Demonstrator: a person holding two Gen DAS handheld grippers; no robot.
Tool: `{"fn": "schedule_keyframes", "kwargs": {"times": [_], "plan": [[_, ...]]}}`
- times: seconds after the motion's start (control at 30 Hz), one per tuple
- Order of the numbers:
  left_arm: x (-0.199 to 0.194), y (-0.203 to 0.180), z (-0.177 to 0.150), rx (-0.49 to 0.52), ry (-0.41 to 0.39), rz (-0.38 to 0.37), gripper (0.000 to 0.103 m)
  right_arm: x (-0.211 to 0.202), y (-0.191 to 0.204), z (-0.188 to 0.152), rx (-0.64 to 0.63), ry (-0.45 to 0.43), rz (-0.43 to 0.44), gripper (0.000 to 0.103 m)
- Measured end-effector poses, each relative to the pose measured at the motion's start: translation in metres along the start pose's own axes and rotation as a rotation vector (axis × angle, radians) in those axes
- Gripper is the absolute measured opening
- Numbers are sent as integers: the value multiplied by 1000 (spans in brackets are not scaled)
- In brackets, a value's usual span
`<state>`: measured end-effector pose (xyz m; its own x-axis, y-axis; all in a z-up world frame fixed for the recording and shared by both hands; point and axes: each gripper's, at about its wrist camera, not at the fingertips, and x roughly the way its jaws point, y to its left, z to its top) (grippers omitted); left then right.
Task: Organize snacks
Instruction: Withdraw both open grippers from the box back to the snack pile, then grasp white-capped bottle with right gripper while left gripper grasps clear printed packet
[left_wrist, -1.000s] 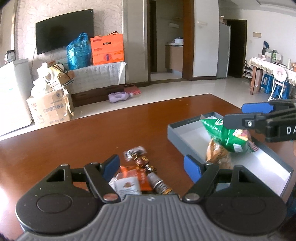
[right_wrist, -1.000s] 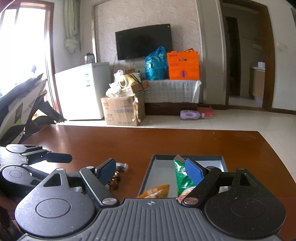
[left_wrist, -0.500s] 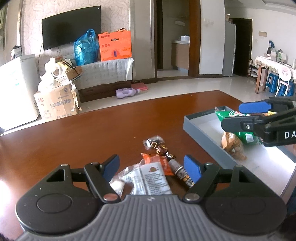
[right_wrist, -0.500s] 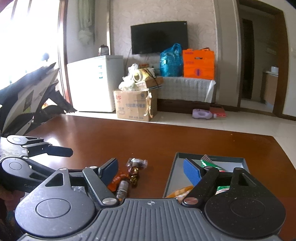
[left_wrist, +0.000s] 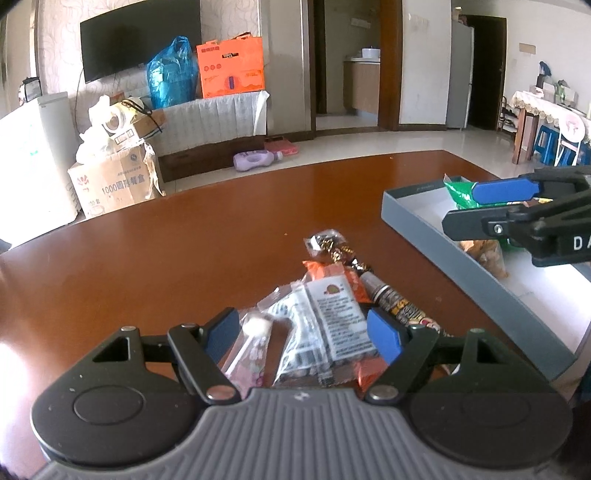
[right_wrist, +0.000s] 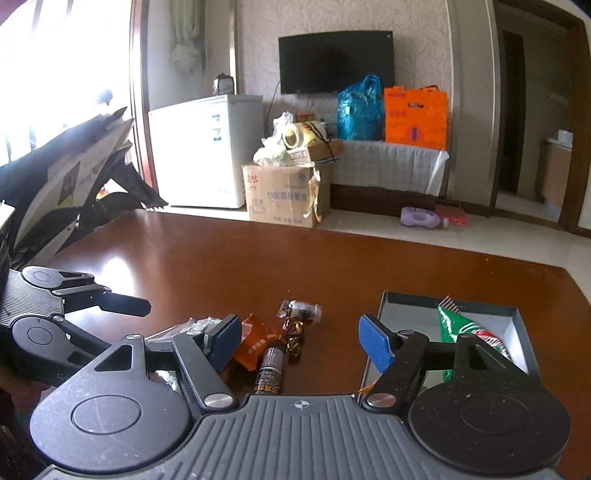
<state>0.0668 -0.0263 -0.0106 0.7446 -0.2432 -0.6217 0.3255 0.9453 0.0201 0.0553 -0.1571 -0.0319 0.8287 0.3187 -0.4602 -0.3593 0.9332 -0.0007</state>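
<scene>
A pile of snacks lies on the brown table (left_wrist: 155, 251): a clear packet with a white label (left_wrist: 328, 314), a lollipop (left_wrist: 251, 332), an orange packet (right_wrist: 256, 347), a dark stick snack (right_wrist: 271, 369) and wrapped candies (right_wrist: 301, 312). My left gripper (left_wrist: 301, 332) is open right over the pile, with the clear packet between its fingers. A grey tray (left_wrist: 417, 225) on the right holds a green bag (right_wrist: 461, 328) and a brown snack (left_wrist: 487, 254). My right gripper (right_wrist: 299, 332) is open and empty, above the gap between the pile and the tray (right_wrist: 406, 299).
The table's far edge runs across both views. Beyond it are a cardboard box (left_wrist: 110, 181), a white fridge (right_wrist: 203, 147) and a TV bench (right_wrist: 388, 166). A scooter (right_wrist: 66, 177) stands beside the table's left end.
Both grippers have moved left, from the tray toward the snack pile. The left gripper now frames the clear packet and lollipop. Both stay open.
</scene>
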Motion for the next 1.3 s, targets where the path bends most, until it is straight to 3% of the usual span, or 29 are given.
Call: {"fn": "schedule_keyframes", "kwargs": {"times": [0.6,0.77,1.3], "plan": [[15,1,-6,-38,-13,-18,77,26,15,-19,-59,109,28,64],[28,-2,-3,-76,-10,-54,77,31,18,-22,-71,135,30,63],[71,-9,2,-90,15,-36,77,43,15,-29,-66,180,30,63]]}}
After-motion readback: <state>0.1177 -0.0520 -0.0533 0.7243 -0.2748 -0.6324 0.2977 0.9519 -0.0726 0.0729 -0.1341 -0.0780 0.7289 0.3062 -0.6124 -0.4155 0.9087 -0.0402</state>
